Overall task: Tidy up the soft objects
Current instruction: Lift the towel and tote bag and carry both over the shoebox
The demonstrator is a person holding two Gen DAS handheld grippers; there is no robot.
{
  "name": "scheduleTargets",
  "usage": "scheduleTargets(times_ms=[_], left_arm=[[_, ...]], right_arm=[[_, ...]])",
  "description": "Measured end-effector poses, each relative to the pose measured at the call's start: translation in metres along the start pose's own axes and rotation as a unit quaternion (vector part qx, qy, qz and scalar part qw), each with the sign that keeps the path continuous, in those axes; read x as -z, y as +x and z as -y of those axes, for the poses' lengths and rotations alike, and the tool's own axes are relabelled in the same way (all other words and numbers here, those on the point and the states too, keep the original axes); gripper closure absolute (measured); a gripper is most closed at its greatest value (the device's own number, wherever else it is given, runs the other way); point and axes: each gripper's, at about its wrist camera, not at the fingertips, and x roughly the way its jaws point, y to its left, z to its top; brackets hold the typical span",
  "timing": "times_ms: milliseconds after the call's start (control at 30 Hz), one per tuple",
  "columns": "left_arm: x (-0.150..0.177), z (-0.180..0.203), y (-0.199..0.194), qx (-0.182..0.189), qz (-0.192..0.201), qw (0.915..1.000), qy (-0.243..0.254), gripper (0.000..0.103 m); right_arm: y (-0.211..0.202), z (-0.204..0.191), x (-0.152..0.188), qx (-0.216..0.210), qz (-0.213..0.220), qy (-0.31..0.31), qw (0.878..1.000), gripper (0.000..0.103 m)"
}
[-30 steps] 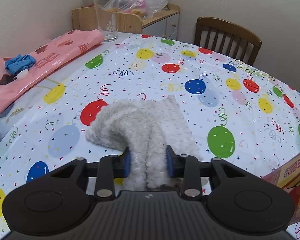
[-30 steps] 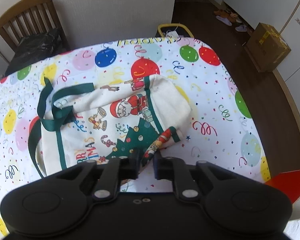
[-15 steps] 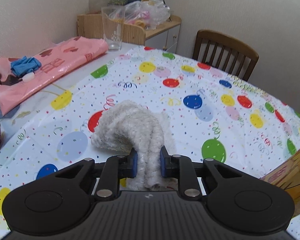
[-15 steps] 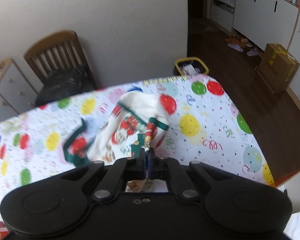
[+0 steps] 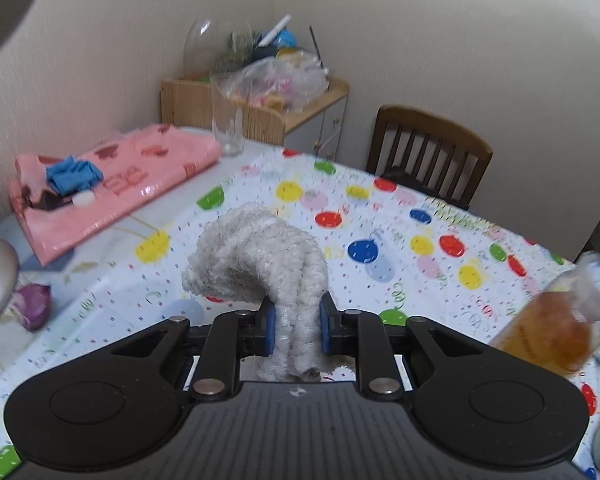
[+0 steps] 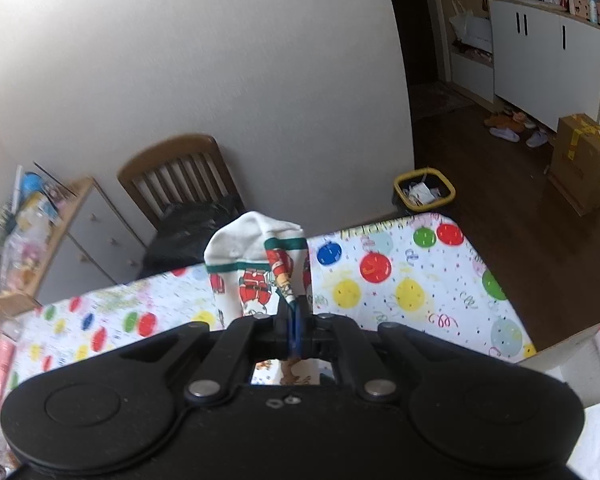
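Observation:
My left gripper point(image 5: 298, 330) is shut on a fluffy white towel point(image 5: 260, 256), which hangs bunched from the blue pads above the balloon-print tablecloth point(image 5: 400, 248). My right gripper point(image 6: 296, 332) is shut on a white Christmas tote bag point(image 6: 256, 268) with Santa prints and green trim. The bag is lifted off the tablecloth point(image 6: 400, 280) and droops forward from the jaws. Its handles are hidden.
A pink plastic bag point(image 5: 112, 184) with blue gloves point(image 5: 72, 174) lies at the left. A glass point(image 5: 228, 116) stands at the far edge. An amber bottle point(image 5: 560, 320) is at the right. A wooden chair point(image 5: 428, 152) and a cabinet point(image 5: 260, 112) stand beyond the table.
Both grippers have risen. The left closed tighter on the towel and lifted it off the table. The right closed on the tote bag and lifted it up.

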Motion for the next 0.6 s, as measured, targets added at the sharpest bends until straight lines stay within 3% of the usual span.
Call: scheduleTargets(times_ms=[400,600], left_arm=[[-0.002,0.02,-0.091,0.027,0.037,0.9983,0.035,0.083],[0.009,0.063,-0.136,0.077,0.04,0.9946,0.058,0.083]], right_arm=[[-0.086,0.034,-0.007,-0.027,0.034,-0.008,0.999,0.103],[-0.117,0.06,0.0,-0.031,0.029,-0.019,0.999,0.103]])
